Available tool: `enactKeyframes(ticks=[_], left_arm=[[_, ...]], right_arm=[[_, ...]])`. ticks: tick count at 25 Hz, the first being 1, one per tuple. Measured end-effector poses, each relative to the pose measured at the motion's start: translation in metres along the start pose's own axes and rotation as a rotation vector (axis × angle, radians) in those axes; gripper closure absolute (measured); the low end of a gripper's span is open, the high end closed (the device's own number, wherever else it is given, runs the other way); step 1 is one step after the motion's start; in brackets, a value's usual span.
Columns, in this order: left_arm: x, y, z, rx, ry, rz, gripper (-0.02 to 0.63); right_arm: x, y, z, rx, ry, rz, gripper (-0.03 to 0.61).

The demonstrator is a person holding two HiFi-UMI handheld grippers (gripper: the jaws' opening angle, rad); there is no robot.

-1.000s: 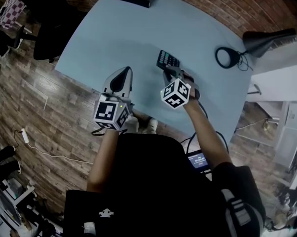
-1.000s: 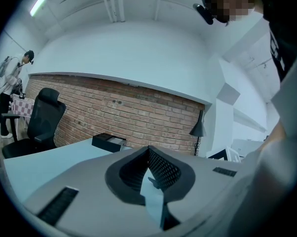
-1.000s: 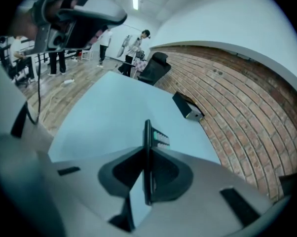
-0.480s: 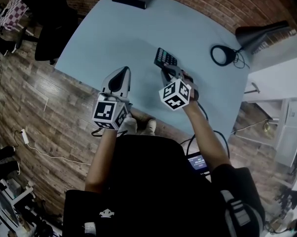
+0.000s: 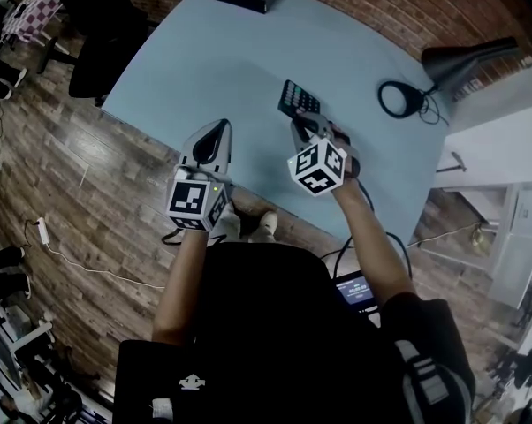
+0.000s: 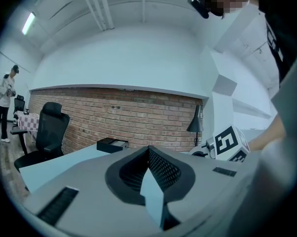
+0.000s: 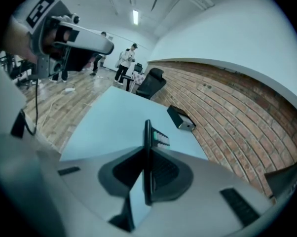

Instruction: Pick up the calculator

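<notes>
Lifted slightly since a second ago, the calculator [image 5: 298, 101] is clamped by the right gripper [image 5: 307, 124] above the blue table [image 5: 231, 51] (its near end is hidden between the jaws). The left gripper [image 5: 215, 132] is held closed and empty.

— How is the tabletop [image 5: 231, 51] finished?
— A smooth, matt, pale blue surface is shown. Grained wood planks are seen in the floor [image 5: 63, 175] beyond its left edge, and rough brick wall [image 5: 399, 7] past its far edge.
— And the calculator [image 5: 299, 101]?
— Dark plastic with paler keys. Ribbed black pads [image 7: 163, 169] are set in the matt grey shell of the right gripper [image 7: 147, 149].
</notes>
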State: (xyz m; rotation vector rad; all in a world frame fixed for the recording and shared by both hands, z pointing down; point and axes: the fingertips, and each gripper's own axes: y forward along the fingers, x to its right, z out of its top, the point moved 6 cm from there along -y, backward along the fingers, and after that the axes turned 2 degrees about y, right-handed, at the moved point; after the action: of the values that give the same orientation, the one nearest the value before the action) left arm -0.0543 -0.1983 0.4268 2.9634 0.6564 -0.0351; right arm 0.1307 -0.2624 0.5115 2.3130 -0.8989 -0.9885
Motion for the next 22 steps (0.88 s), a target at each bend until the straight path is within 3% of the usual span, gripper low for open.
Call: enactKeyframes(ticks=[7,11,22], left_arm=[[-0.005,-0.004,0.005,0.025,-0.021,0.004,0.611],[-0.009,-0.003,0.011,0.052,0.009,0.011,0.611],[-0.036,-0.022,0.025,0.053,0.027,-0.049,0.611]], right_arm=[[0.001,-0.008,0.02,0.045,0.021,-0.018,0.532],[0.007,-0.016,0.035,0.082,0.051,-0.045,0.531],[-0.005,-0.041,0.083,0.154,0.138,-0.109,0.531]])
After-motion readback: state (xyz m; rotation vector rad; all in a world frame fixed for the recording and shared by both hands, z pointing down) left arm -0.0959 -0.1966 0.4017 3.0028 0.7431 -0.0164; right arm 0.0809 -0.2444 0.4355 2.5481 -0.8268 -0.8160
